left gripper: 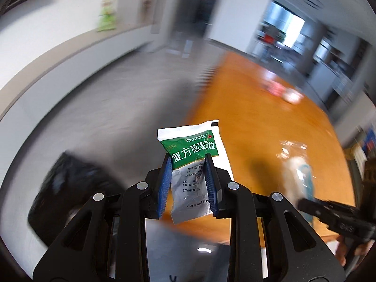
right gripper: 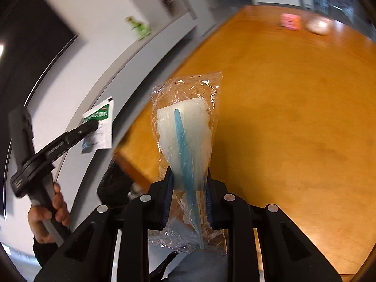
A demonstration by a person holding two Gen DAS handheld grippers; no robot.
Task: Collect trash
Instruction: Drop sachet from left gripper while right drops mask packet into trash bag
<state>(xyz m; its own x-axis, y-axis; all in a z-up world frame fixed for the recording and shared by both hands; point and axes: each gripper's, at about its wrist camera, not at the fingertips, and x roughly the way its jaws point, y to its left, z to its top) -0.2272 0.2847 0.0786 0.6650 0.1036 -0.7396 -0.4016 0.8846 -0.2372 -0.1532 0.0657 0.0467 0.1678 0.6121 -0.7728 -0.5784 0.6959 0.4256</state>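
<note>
Left gripper (left gripper: pixel 188 162) pinches a green-and-white foil sachet (left gripper: pixel 196 164); right gripper (right gripper: pixel 189 176) pinches a clear plastic wrapper (right gripper: pixel 185 127) above the orange wooden table (right gripper: pixel 293 129); pink packet (right gripper: pixel 290 21) and pale wad (right gripper: pixel 319 25) at its far end await collection.

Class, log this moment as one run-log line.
left gripper: shut on green-and-white foil sachet | right gripper: shut on clear plastic wrapper

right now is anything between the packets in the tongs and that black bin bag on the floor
Nothing visible blocks it. The left tongs hold the green-and-white medicine sachet over the table edge, with open grey floor between it and the black bin bag. The right tongs hold the clear plastic wrapper above the table.
</note>
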